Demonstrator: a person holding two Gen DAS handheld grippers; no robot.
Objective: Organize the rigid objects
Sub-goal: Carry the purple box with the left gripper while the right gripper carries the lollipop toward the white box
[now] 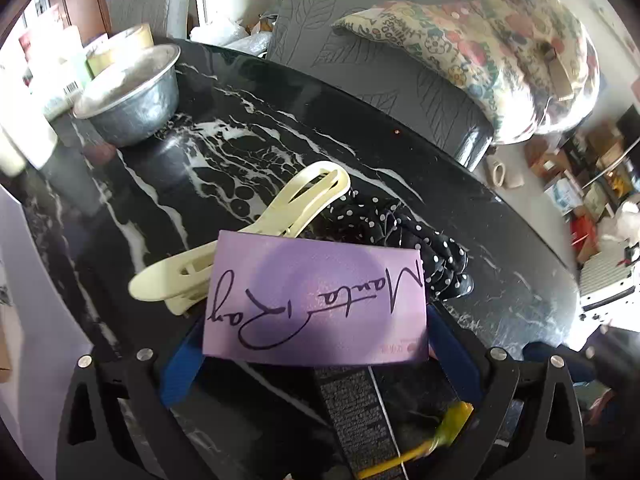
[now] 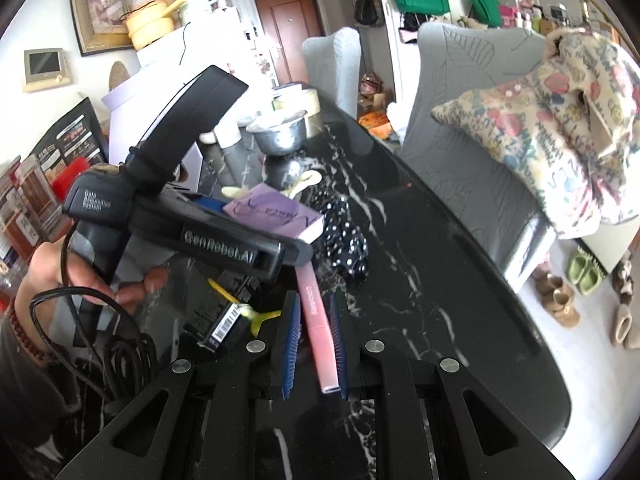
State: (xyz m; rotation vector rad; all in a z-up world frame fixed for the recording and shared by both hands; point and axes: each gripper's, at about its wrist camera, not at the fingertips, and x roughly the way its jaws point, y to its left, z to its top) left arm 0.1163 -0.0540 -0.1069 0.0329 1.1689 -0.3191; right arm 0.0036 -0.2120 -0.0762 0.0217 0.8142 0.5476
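Note:
My left gripper (image 1: 316,320) is shut on a purple box (image 1: 316,300) with handwriting, held above the black marble table (image 1: 208,152). Its blue pads (image 1: 182,368) press the box sides. A cream plastic clip (image 1: 256,232) and a black polka-dot scrunchie (image 1: 400,236) lie just beyond the box. My right gripper (image 2: 316,308) is shut on a pink tube (image 2: 318,328), held between its blue pads (image 2: 292,332). In the right wrist view the left gripper (image 2: 240,240) with the purple box (image 2: 276,216) is ahead to the left, beside the scrunchie (image 2: 344,236).
A metal bowl (image 1: 132,96) stands at the table's far left end, with tape rolls and bottles behind it. A black package with a barcode (image 2: 220,328) and a yellow item (image 1: 452,420) lie below the grippers. Grey chairs (image 1: 380,60) with a floral cushion (image 1: 500,48) line the table's far edge.

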